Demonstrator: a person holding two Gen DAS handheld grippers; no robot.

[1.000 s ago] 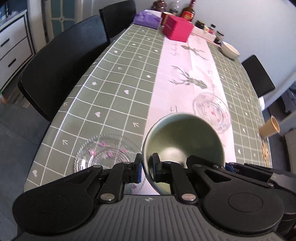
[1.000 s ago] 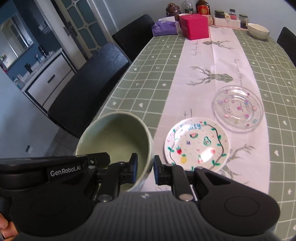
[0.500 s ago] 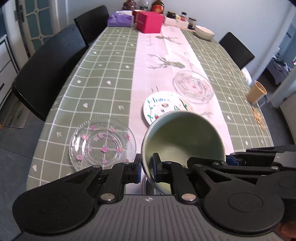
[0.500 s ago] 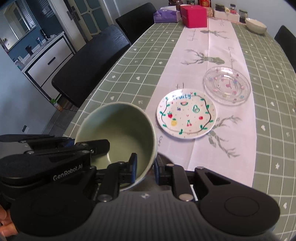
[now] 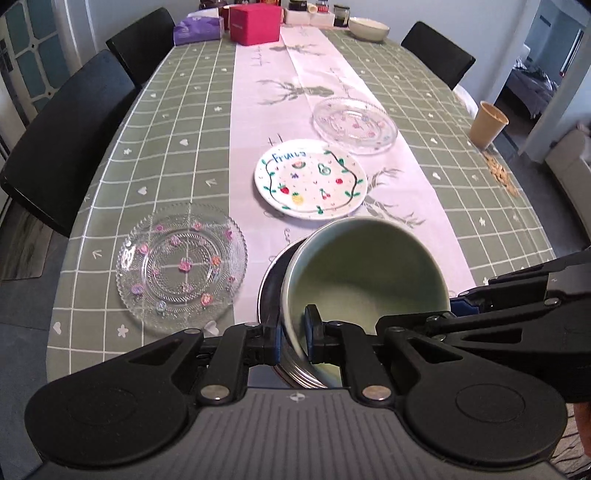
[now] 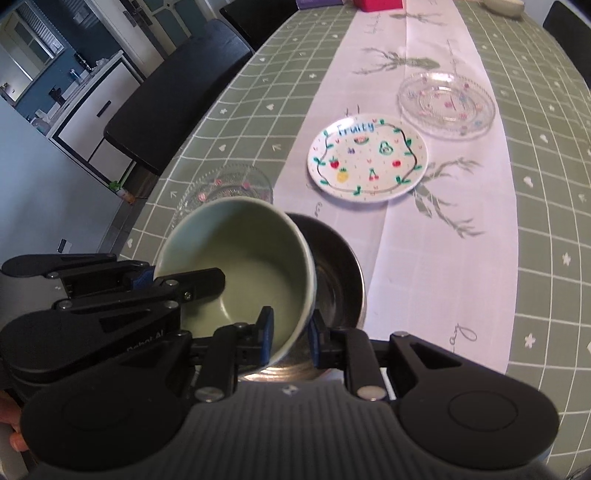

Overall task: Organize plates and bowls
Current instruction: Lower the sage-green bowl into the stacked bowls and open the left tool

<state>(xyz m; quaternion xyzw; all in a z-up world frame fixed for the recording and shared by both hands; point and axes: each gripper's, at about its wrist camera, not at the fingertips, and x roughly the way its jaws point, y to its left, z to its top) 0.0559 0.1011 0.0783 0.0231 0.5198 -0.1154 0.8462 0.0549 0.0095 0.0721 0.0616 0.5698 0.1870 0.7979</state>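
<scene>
You've got both grippers on the same green bowl point(image 5: 364, 280) right now. Your left gripper point(image 5: 293, 338) is clenched on its rim at the near-left side, 1 pad outside the wall and 1 inside. Your right gripper point(image 6: 288, 338) pinches the rim on the other side the same way. In the left wrist view the right one comes in from 3 o'clock; in the right wrist view the left one comes in from 9 o'clock.

The bowl is tilted, mouth facing up toward the cameras, and sits over a steel bowl point(image 6: 334, 273) at the near end of the table point(image 5: 177, 122). Can't tell if the 2 bowls actually touch.

Around it, going by the left wrist view:
- clear glass plate with pink flowers point(image 5: 181, 264) at about 10 o'clock from the bowl, on the green check cloth
- white "Fruity" plate point(image 5: 310, 179) at about 12 o'clock, on the pale runner point(image 5: 266, 66)
- 2nd glass plate point(image 5: 354, 123) just past it, toward 1 o'clock, rims near each other
- cream bowl point(image 5: 368, 28) and a red box point(image 5: 255, 24) way off at the far end
</scene>
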